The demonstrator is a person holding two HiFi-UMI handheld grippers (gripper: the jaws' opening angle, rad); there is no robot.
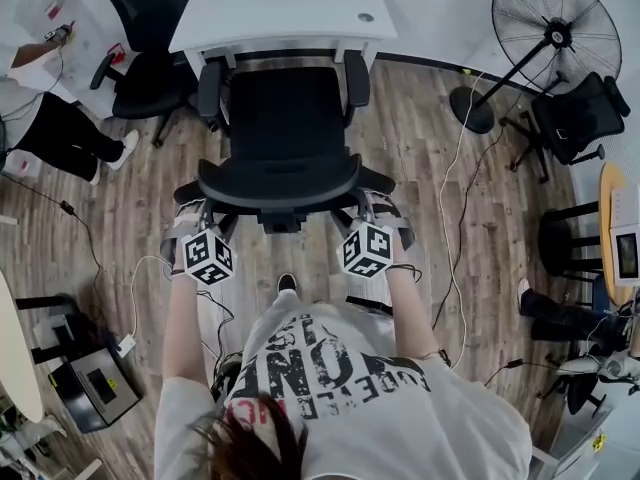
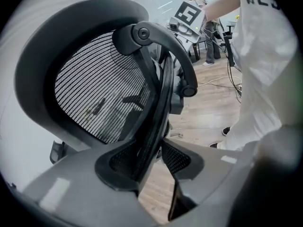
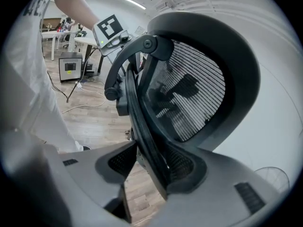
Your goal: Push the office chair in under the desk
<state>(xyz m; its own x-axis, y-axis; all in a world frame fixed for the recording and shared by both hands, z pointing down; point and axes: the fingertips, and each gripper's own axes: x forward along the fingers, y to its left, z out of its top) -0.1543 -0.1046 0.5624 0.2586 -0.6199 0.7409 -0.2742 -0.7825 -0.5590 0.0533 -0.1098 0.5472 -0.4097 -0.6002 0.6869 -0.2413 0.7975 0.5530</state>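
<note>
Black office chair [image 1: 285,138] (mesh-striped back), white desk [image 1: 270,13], brown wood-grain floor [image 1: 420,198].

Under the desk [image 1: 280,13]: open gap between its white legs, straight ahead of the office chair [image 1: 285,133].
Left side: another black chair [image 1: 150,63] close by, a person [image 1: 50,118] past it.
Right side: bare wood floor [image 1: 410,158], then a thin cable [image 1: 452,203] and a big fan [image 1: 548,43].
Down low: more cables [image 1: 88,243] on the floor.

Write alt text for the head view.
Seen from above, a person clamps the left gripper and right gripper on the backrest of a black mesh office chair facing a white rectangular desk. A black pedestal fan stands on the wooden floor at right.
</note>
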